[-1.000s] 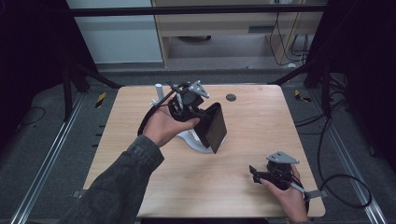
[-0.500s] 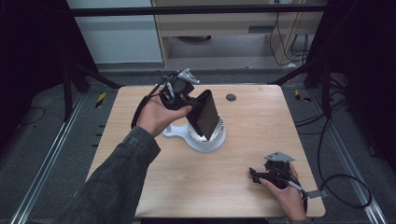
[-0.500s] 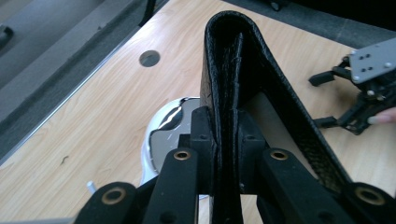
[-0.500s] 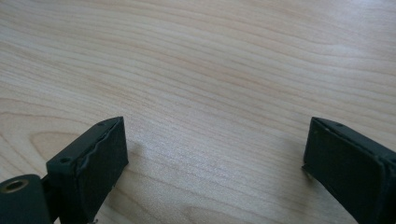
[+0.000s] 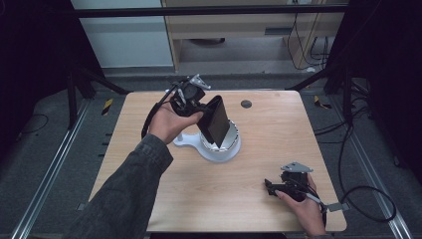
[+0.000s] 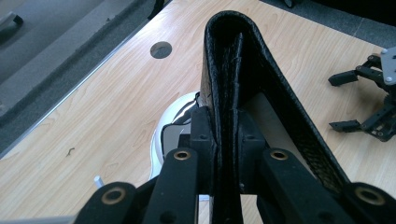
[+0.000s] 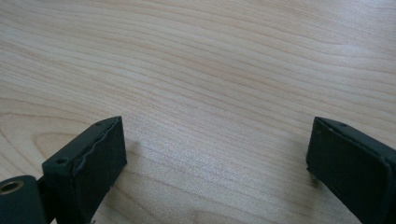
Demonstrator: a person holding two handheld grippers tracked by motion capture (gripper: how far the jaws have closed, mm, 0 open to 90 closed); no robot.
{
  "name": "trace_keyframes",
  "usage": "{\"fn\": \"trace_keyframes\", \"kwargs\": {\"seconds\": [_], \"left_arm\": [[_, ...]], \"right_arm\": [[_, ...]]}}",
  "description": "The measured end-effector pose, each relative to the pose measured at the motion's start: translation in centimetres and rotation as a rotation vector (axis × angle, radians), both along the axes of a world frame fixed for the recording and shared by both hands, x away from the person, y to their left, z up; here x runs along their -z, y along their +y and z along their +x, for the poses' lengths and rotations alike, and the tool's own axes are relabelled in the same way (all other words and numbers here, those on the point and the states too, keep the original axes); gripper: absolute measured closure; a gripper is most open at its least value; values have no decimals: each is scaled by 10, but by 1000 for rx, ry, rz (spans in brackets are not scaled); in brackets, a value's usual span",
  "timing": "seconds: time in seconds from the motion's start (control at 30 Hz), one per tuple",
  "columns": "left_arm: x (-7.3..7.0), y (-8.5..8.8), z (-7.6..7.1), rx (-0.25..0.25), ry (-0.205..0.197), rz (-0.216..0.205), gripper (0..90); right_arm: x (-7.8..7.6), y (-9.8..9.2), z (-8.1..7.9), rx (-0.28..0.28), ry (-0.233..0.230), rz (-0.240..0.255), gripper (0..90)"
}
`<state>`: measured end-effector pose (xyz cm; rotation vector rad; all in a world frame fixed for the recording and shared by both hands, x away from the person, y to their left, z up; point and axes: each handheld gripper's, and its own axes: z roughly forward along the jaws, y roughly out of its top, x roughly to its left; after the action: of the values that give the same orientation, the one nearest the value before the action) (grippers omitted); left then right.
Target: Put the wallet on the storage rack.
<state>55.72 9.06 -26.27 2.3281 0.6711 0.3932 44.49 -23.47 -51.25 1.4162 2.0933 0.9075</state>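
The right gripper rests low on the near right of the tabletop, jaws wide apart and empty. Farther off, the left gripper is clamped on one leaf of a black folded wallet, held tilted just above a white round stand. The step in hand appears to be the carry. Next move: probably lower the wallet squarely onto the stand before releasing.
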Motion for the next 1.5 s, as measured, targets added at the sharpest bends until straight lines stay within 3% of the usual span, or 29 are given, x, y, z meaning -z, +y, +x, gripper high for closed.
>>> {"fn": "trace_keyframes", "kwargs": {"seconds": [0.5, 0.93, 1.3, 1.5], "left_arm": [[36, -20, 23, 0, 63, 30, 809], [42, -24, 34, -13, 90, 22, 799], [40, -19, 35, -60, 22, 39, 714], [34, -16, 31, -78, -18, 12, 694]], "right_arm": [[0, 0, 0, -2, -1, 0, 48], [0, 1, 0, -2, 1, 1, 47], [0, 1, 0, -5, -4, -1, 46], [0, 2, -1, -8, -2, 2, 46]]}}
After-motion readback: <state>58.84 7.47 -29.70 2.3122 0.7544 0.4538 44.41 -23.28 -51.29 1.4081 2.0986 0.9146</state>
